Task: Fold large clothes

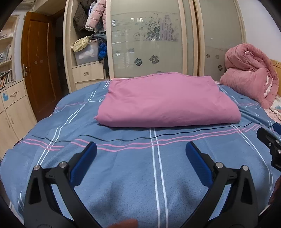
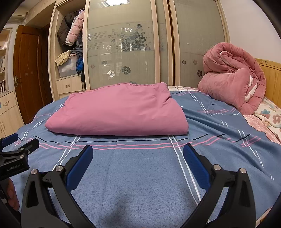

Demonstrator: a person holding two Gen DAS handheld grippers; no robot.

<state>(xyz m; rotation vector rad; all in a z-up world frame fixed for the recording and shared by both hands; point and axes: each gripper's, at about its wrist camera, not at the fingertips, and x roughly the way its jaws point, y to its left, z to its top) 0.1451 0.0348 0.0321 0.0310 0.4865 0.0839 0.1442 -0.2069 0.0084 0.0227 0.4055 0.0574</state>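
A large pink cloth (image 1: 165, 101) (image 2: 119, 110) lies folded into a thick rectangle in the middle of the bed, on a blue plaid sheet (image 1: 123, 175) (image 2: 140, 175). My left gripper (image 1: 140, 147) hovers open over the sheet, short of the cloth's near edge, with nothing between its blue pads (image 1: 84, 163). My right gripper (image 2: 137, 150) is open too, at about the same distance from the cloth, empty. Each gripper shows at the edge of the other's view: the right gripper's body (image 1: 270, 145) and the left gripper's body (image 2: 15, 154).
A bundled pink quilt (image 1: 251, 77) (image 2: 233, 77) sits at the right by the wooden headboard (image 2: 272, 75). Behind the bed stands a wardrobe with frosted sliding doors (image 1: 149, 38), its left section open with hanging coats (image 1: 91, 15). A brown door (image 1: 38, 61) and cabinets (image 1: 12, 108) stand at the left.
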